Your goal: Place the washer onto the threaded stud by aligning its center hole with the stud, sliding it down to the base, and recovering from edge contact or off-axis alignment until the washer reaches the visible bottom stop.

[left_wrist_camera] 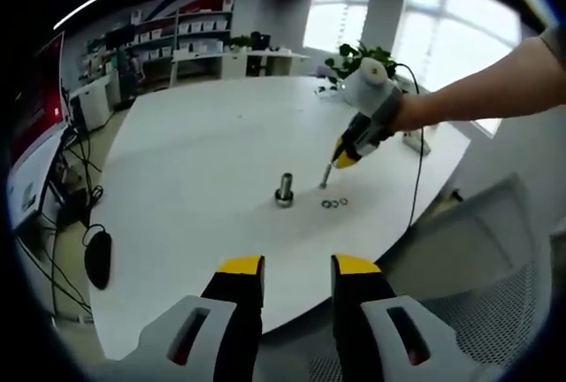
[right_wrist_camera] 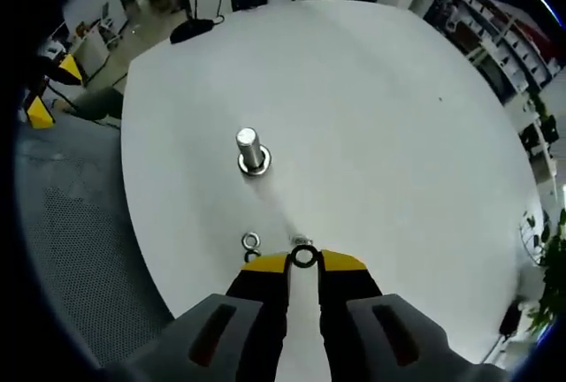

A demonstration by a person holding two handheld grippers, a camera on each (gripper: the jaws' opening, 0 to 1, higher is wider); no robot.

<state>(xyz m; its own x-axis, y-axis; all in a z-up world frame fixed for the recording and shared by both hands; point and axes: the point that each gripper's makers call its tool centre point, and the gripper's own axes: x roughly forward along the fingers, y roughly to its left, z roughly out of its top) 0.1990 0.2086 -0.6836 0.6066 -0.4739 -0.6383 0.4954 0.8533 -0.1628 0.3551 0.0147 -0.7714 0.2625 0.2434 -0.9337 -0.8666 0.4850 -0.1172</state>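
Steel washer [right_wrist_camera: 303,256], pinched flat between the right gripper [right_wrist_camera: 303,261] fingers' tips, hole facing up. Threaded stud [right_wrist_camera: 251,149] upright on the white desk [right_wrist_camera: 380,117], ahead-left of them. Risk: rim catching the stud top (off-axis approach). Left gripper [left_wrist_camera: 297,265]: fingers spread, empty.

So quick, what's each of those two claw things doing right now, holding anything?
Left gripper: open, holding nothing, hanging back from the table.
Right gripper: tips at a washer on the table; a firm grip cannot be told.
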